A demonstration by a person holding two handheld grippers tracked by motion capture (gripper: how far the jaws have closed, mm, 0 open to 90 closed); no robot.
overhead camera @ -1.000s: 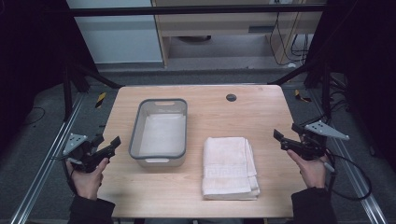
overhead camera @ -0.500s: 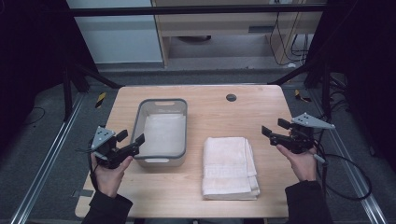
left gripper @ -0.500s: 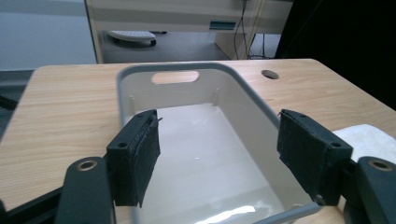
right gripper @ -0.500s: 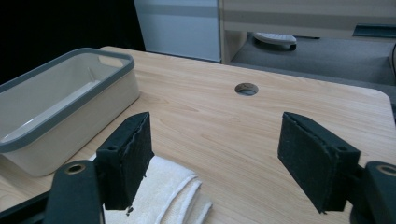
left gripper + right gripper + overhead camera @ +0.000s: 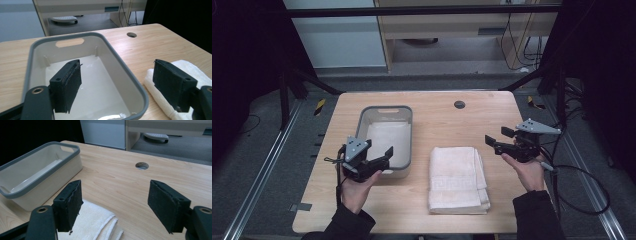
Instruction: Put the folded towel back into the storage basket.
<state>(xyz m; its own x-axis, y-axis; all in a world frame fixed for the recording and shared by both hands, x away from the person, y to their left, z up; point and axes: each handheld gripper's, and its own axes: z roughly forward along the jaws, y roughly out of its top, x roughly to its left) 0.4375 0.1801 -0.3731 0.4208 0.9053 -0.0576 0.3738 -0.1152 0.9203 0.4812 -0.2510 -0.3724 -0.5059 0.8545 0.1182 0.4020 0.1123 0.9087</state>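
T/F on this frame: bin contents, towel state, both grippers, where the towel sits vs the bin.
1. The bin is empty. True.
2. The towel lies folded on the table. True.
3. The left gripper is shut on the towel. False: its jaws are open with nothing between them, near the bin's front end.
4. The right gripper holds the bin. False: it is open, apart from it, beyond the towel's far side.
5. The towel lies inside the bin. False: it lies beside it.
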